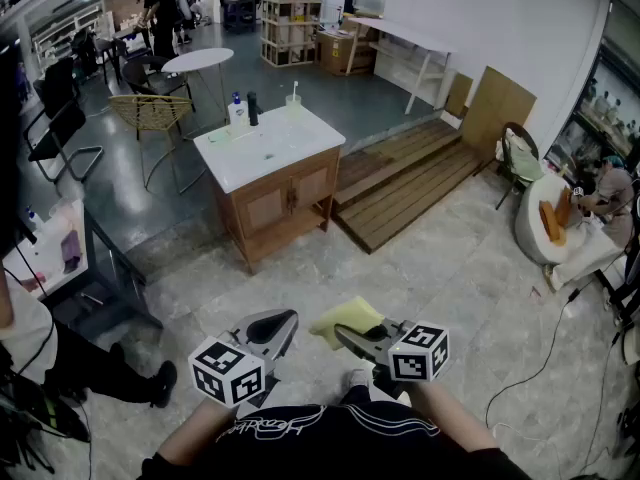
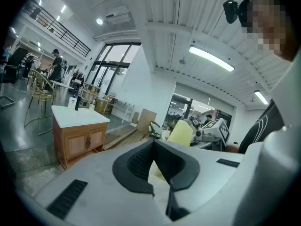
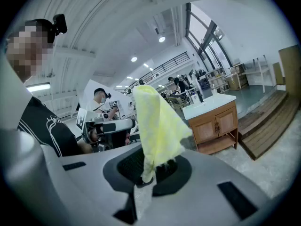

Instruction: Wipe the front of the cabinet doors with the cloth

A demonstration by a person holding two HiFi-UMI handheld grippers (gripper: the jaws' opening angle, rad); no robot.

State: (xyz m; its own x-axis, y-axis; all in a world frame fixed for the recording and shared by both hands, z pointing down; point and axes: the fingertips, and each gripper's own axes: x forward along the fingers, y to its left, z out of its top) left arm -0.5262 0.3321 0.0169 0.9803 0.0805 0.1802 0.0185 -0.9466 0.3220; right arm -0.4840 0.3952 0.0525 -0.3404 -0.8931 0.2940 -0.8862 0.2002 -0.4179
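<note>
**Wooden cabinet, two grippers, one yellow cloth.**
Cabinet (image 1: pixel 262 213) with a white tabletop (image 1: pixel 268 148) stands on the floor at your 11 o'clock, well apart from you, its two doors (image 1: pixel 290 196) closed. Your left gripper (image 1: pixel 276 330), close in at 11 o'clock, has its jaws pressed together with nothing between them. Your right gripper (image 1: pixel 350 336), close in at 1 o'clock, has its jaws pinched on one corner of the cloth (image 1: pixel 345 318), which stands up from them, nowhere near the doors.
</note>
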